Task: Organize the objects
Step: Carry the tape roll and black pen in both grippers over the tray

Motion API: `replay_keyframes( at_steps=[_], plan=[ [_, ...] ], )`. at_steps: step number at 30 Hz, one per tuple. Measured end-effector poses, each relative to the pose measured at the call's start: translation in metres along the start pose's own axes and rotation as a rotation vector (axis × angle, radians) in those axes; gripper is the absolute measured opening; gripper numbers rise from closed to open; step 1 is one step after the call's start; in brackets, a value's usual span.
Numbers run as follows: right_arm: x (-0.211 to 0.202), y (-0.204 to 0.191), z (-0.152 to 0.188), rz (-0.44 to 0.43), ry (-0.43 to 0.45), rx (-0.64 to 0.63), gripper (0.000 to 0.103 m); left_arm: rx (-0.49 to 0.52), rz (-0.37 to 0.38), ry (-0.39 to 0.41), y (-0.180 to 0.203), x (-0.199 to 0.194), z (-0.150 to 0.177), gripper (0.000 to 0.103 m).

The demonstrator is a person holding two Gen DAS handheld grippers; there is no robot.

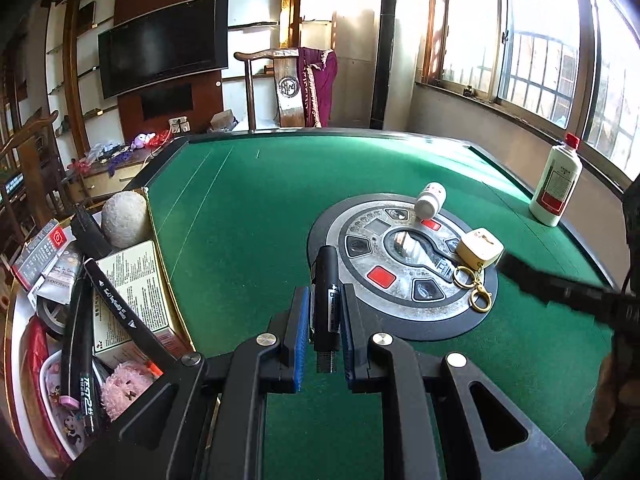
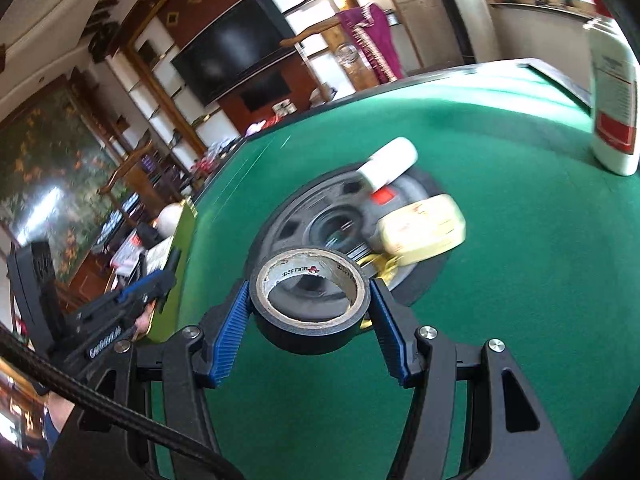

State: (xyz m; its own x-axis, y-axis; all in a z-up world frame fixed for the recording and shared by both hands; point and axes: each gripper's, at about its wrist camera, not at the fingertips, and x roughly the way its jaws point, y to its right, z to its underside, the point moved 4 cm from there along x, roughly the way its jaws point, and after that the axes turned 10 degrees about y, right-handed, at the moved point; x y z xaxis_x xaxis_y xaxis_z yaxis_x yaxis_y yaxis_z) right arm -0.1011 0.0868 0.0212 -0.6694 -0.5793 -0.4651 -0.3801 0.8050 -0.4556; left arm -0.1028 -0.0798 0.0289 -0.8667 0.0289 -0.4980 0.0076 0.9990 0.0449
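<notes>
While a black marker (image 1: 326,300) is clamped between the blue pads of the left tool (image 1: 324,320), a black tape roll (image 2: 308,300) (label inside its core) is gripped by the right tool (image 2: 310,316), both held above the green worktop (image 1: 248,216) near its round centre console (image 1: 400,272).

- A dark television (image 1: 164,44) hangs on a wall with brown panels and white shelves.
- A wooden chair (image 1: 288,88) with a purple cloth (image 1: 320,80) over it stands beyond the far edge of the green table (image 1: 260,200).
- Bright daylight pours through barred windows (image 1: 532,52) on the right.
</notes>
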Motion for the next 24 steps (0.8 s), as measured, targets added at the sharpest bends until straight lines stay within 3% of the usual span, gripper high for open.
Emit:
replay_keyframes(
  at_steps=[14,24],
  plan=[
    [0.001,-0.063,0.026,-0.07,0.026,-0.011,0.059,0.013,-0.03,0.106,-0.011,-0.033,-0.014,0.012],
    [0.02,-0.098,0.036,-0.101,-0.006,-0.037,0.059,-0.029,-0.115,0.192,-0.058,-0.065,-0.017,0.012]
  ],
)
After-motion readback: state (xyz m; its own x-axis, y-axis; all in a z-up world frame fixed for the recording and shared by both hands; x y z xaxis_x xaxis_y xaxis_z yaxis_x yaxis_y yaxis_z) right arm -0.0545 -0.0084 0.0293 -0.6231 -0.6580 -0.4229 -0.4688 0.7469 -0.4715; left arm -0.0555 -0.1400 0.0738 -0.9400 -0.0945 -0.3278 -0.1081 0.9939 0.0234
